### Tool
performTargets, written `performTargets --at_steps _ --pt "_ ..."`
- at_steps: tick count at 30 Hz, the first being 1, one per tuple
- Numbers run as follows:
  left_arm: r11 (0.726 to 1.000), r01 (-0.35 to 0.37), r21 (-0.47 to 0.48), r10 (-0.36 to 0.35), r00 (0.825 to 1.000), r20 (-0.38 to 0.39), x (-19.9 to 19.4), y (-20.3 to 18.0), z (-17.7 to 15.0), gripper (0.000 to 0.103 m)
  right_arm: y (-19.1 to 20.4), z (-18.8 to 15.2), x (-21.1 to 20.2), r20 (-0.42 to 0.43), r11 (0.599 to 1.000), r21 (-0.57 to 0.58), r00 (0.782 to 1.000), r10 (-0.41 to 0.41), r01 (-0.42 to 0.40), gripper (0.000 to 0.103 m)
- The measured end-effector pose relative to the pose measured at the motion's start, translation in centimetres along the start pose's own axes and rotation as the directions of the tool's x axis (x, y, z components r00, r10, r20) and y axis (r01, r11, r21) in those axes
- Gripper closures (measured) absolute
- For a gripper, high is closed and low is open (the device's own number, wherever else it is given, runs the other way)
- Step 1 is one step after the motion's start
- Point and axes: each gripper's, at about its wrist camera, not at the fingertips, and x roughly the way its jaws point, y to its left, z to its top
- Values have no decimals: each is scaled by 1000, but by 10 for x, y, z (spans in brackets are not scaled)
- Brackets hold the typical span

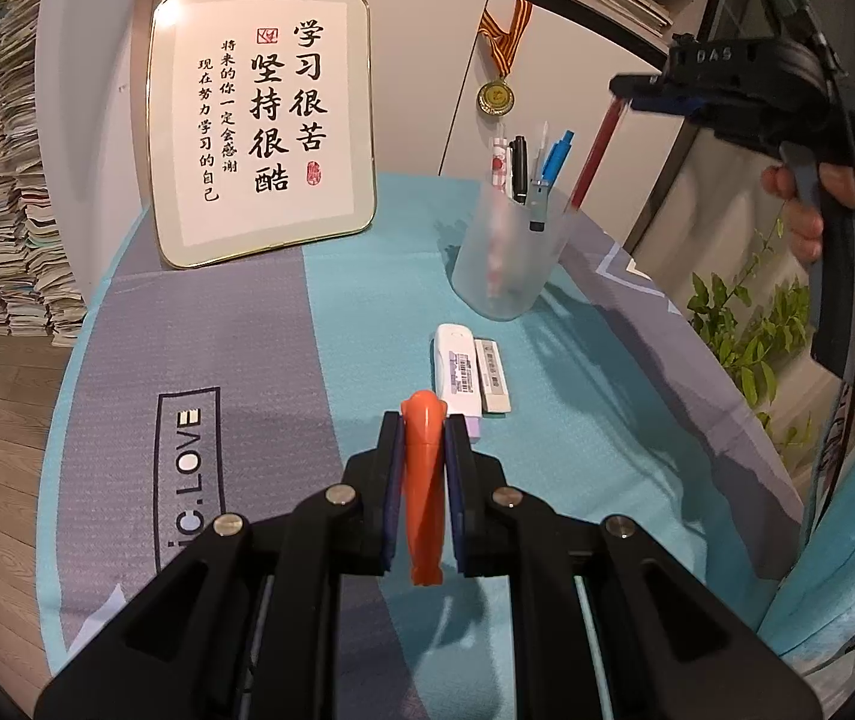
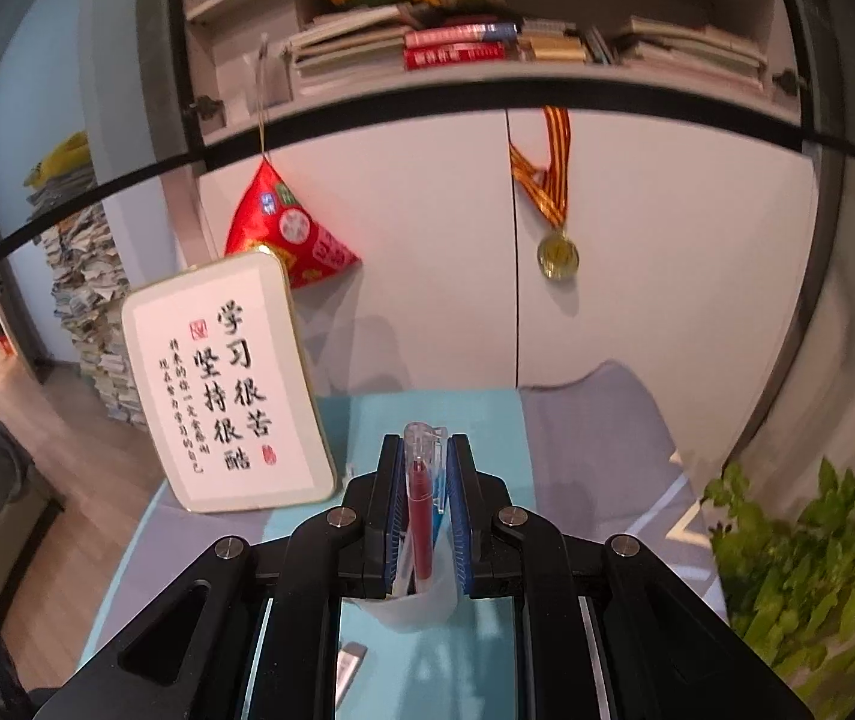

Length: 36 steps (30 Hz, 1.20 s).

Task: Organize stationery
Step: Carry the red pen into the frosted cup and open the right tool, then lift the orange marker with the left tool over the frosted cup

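**Desk:** Orange and carrot-shaped, a pen [image 1: 423, 483] sits clamped between the pads of the left gripper [image 1: 423, 420], above the striped tablecloth [image 1: 199, 360]. How will it handle?

**Photographer:** Light and stiff, by the look of it, a smooth plastic barrel that tapers, so it could slip forward in a loose pinch. The jaws grip it along its length, near the thicker middle, which seems the safest place to hold it.

**Desk:** And the other hand?

**Photographer:** Its right gripper [image 2: 425, 441] is clenched on a red pen [image 2: 419, 516] with a clear cap, gripped high on the barrel. From the left wrist view that pen [image 1: 598, 159] slants down towards the frosted pen cup [image 1: 508, 252], its tip at or just inside the rim; I cannot tell whether it touches. A hand [image 1: 835, 216] squeezes the tool's trigger.

**Desk:** What does the cup hold?

**Photographer:** Several pens, a blue one [image 1: 556, 162] and a black one [image 1: 518, 168] among them, standing upright. The cup looks thin-walled and light, so a hard knock at the rim could tip it.

**Desk:** Anything left on the cloth?

**Photographer:** A white-and-lilac correction tape [image 1: 458, 375] and a white eraser [image 1: 492, 375] lie side by side, touching or nearly so, between the cup and the left gripper. Both are small and rigid, best pinched across their narrow sides. Behind stands a framed calligraphy board [image 1: 262, 126], and a medal [image 1: 495, 97] hangs on the cabinet.
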Motion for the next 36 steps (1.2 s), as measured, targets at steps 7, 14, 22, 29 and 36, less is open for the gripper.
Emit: performTargets --at_steps 7,14,22,29,36 --pt "1000 1 6 -1 1000 8 -3 -3 0 92 -7 -20 22 -118 999 30 993 22 -18 88" --pt "1000 2 11 -2 1000 25 -9 -7 4 92 -15 -41 23 -175 995 80 982 74 -61 88" --pt "1000 8 24 -10 997 79 -19 -20 19 92 -32 -58 -26 -110 986 133 988 113 -98 67" --pt "998 53 26 -57 977 205 -34 -31 63 92 -42 -88 -56 -110 989 117 988 106 -93 65" --pt "997 57 43 -66 969 238 -25 -47 94 92 -66 -113 -67 -119 994 106 992 47 -34 65"
